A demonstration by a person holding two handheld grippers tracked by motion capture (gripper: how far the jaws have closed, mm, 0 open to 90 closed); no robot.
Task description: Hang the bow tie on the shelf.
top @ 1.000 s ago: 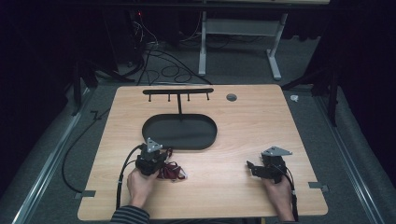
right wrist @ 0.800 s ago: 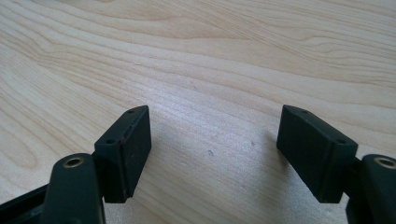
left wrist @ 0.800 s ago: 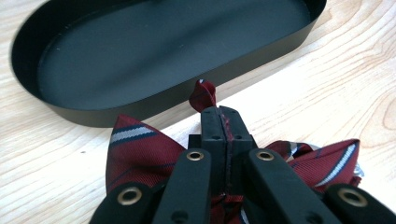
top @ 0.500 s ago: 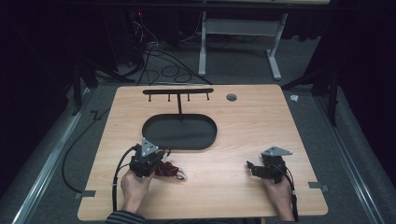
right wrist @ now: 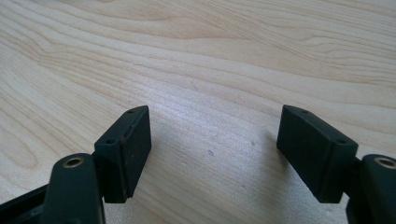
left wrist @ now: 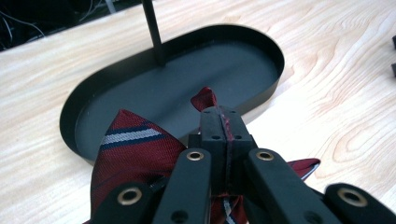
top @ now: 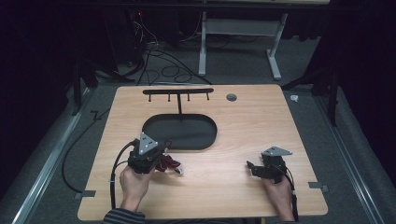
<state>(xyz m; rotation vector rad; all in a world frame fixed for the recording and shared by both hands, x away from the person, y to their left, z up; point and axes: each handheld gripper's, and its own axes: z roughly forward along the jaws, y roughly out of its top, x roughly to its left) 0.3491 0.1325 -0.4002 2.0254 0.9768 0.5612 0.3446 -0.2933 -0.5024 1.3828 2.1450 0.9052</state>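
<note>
Now my left gripper (left wrist: 223,122) pinches the woven red striped tie (left wrist: 133,151) near the oval black tray (left wrist: 273,70); my right gripper (right wrist: 214,140) gapes over grainy wood.

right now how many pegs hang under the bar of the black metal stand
4. The pegs hang in a row under the thin black top bar of the black metal stand: far left, left of the post, right of it, far right.
</note>
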